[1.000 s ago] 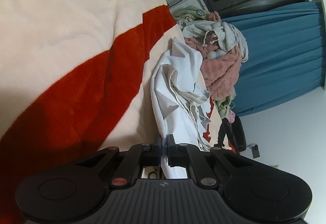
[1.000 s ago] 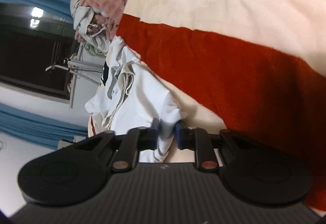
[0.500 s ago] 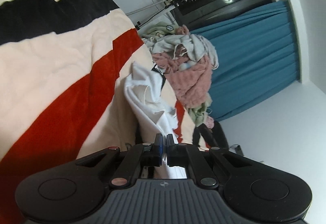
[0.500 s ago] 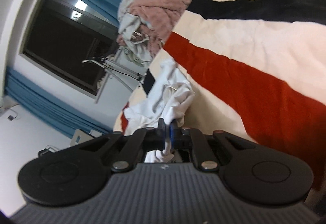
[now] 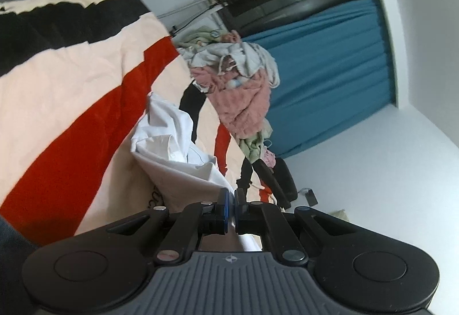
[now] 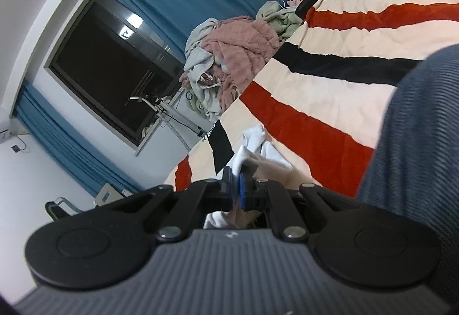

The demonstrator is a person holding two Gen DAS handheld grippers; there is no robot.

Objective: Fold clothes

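Observation:
A white garment (image 5: 178,154) hangs crumpled over the striped blanket (image 5: 66,103), lifted at two spots. My left gripper (image 5: 231,201) is shut on one edge of it; the cloth runs from the pinch out toward the blanket. In the right wrist view the same white garment (image 6: 266,154) bunches just past my right gripper (image 6: 237,186), which is shut on another edge. Both views are strongly rolled, so the bed looks tilted.
A heap of unfolded clothes (image 5: 241,97), pink, grey and green, lies at the far end of the bed (image 6: 238,57). Behind it are blue curtains (image 5: 330,68) and a dark window (image 6: 114,77). A blue-grey sleeve (image 6: 416,160) fills the right of the right wrist view.
Both grippers rose and pulled back with the white garment, lifting it off the blanket. The right jaws closed fully on the cloth. Both views rolled, showing more window and curtain.

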